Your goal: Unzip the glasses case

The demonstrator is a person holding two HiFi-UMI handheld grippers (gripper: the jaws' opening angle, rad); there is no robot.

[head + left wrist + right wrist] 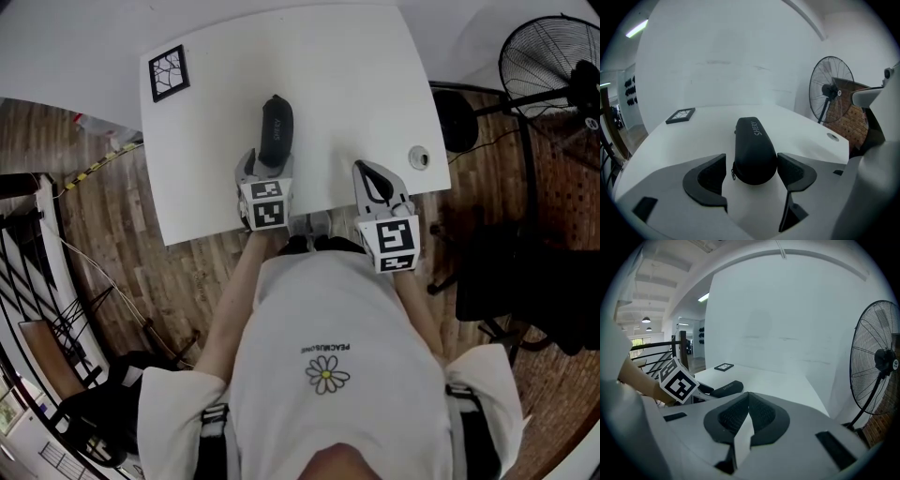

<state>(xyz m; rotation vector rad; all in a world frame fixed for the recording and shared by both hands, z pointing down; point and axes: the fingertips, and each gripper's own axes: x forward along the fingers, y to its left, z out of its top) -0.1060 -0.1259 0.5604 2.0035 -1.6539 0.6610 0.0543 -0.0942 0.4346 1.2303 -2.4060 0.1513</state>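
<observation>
A black, oblong, hard-shell glasses case [276, 131] is lying closed on a white rectangular table [328, 75]. Taking the person's edge of the table as 6 o'clock, the case is running lengthwise from 12 to 6 and sitting just toward 7 o'clock of the table's middle.

The left gripper [265, 173] is reaching in from 6 o'clock and straddling the case's near end. In the left gripper view its jaws are standing wide apart, with the rounded end of the case [753, 150] between them. The pad at 3 o'clock is lying right against the shell, though whether it is touching I cannot tell, while the pad at 9 o'clock is standing clear of it. A small zip pull [733, 174] is hanging on that 9 o'clock side.

The right gripper [373, 178] is resting over the table edge at 4 o'clock of the case, well apart from it. Its jaws are pressing together with nothing between them [749, 404].

A black-framed square marker tile [169, 72] is sitting at the table's 10 o'clock corner, and a round grommet hole [419, 157] near its 4 o'clock corner. A black standing fan [553, 66] is standing beyond the table at 2 o'clock.
</observation>
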